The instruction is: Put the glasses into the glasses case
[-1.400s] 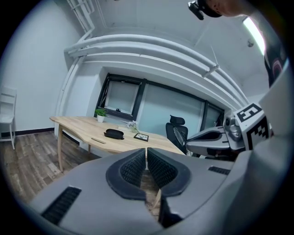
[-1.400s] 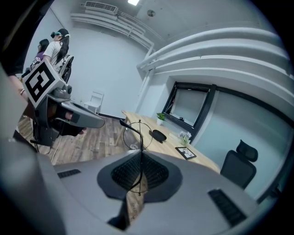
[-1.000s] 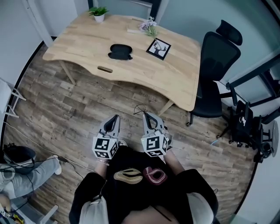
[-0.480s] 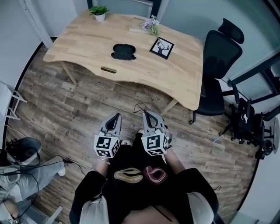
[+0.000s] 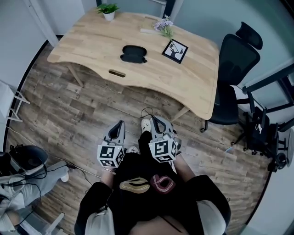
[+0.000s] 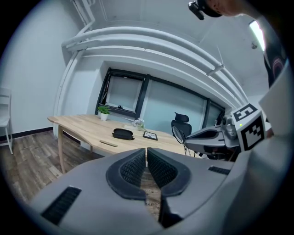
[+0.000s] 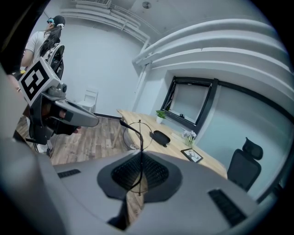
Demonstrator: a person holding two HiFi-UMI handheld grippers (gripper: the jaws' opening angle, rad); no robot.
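Note:
The black glasses case (image 5: 134,53) lies closed on the wooden table (image 5: 188,80), far ahead of both grippers; it also shows as the dark case (image 6: 123,133) in the left gripper view and as the case (image 7: 161,137) in the right gripper view. My right gripper (image 5: 154,120) is shut on thin wire-rimmed glasses (image 7: 138,131), whose round lens ring and temple stick out past the pads. The wire glasses (image 5: 146,114) are faint in the head view. My left gripper (image 5: 121,124) is held beside it over the floor, jaws together with nothing between them.
On the table stand a potted plant (image 5: 108,10), a flower sprig (image 5: 164,25) and a framed picture (image 5: 174,49). A black office chair (image 5: 234,69) is at the table's right end, with dark equipment (image 5: 262,133) beyond. Another person (image 5: 18,183) sits at lower left.
The table and the floor have slid slightly in the head view as I step toward the table. Both grippers keep the same pose and the same grip.

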